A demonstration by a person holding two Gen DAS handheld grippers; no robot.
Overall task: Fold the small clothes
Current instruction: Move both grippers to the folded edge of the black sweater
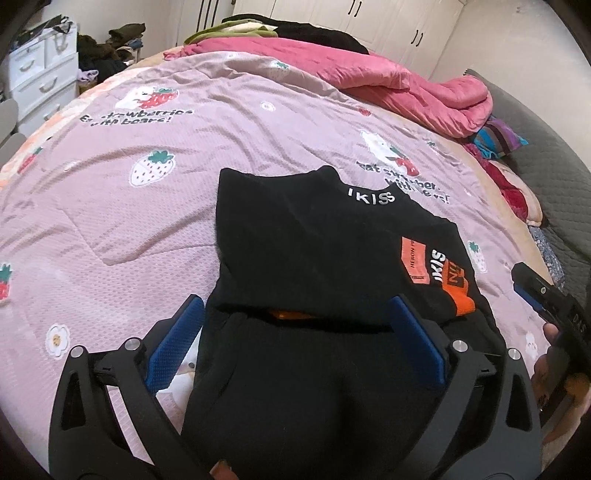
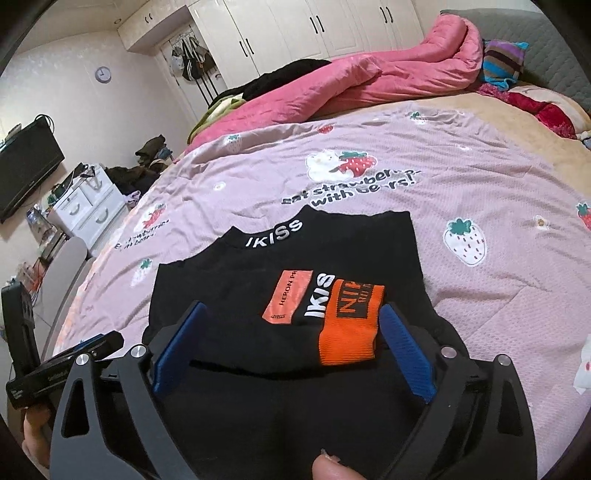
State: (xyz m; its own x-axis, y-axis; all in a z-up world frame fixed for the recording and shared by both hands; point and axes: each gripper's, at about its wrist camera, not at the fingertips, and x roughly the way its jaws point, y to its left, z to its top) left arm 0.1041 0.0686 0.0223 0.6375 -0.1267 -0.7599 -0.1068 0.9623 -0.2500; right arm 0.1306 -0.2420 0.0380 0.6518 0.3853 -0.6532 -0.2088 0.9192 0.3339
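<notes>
Both spread claws [image 1: 295,332] [image 2: 291,350] hover empty; black top's [image 1: 314,240] near hem cut off.

Black top [image 2: 295,266] ahead of claw: white lettering, orange patches, orange cuff [image 2: 349,332]. Claw pads [image 2: 406,350] blue, frame black. Bedsheet [image 2: 369,229] mauve, strawberry-and-bear print. Far quilt [image 2: 369,85] pink.

White wardrobes [image 2: 332,29], dresser [image 2: 86,210], wall television [image 2: 27,166].
</notes>
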